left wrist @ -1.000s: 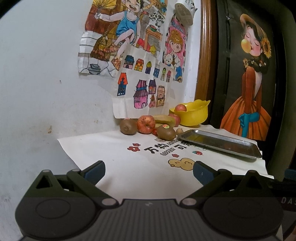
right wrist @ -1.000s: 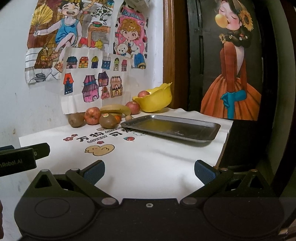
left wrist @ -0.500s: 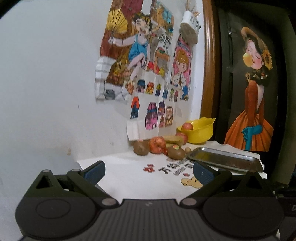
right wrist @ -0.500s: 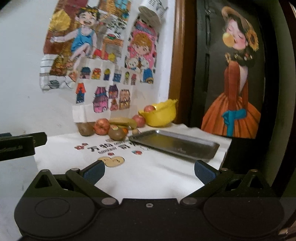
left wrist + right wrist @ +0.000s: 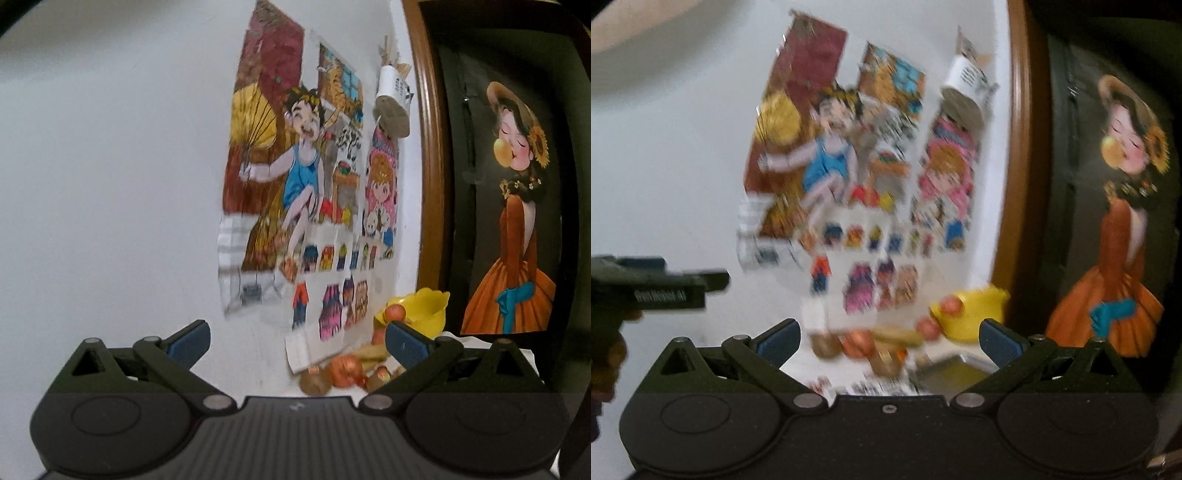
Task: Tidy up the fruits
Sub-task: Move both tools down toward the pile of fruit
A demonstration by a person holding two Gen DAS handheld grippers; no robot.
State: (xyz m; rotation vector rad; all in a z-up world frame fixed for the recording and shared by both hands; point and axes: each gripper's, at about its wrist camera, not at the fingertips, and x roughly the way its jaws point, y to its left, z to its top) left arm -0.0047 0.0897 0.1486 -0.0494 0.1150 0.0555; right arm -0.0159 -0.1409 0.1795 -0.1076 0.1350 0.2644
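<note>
- Fruits: a loose cluster of rounded pieces lies low against the wall, just left of the yellow bowl. It includes a brown oval kiwi, a mottled red-orange apple and a long yellow banana. One reddish fruit sits inside the bowl.
- Wall: smooth, matte, off-white; coloured cartoon drawings on creased paper hang on it.
- Dark panel: carries a painted figure in an orange dress, bordered by a glossy brown wooden frame.
- Metal tray: flat, shiny, rectangular, raised rim; it lies right of the fruit cluster. This view is motion-blurred.
- Yellow bowl: smooth plastic with a wavy rim.
- Left gripper: black body, ribbed blue pads, fingers spread wide, empty.
- Right gripper: same build, spread wide, empty.
</note>
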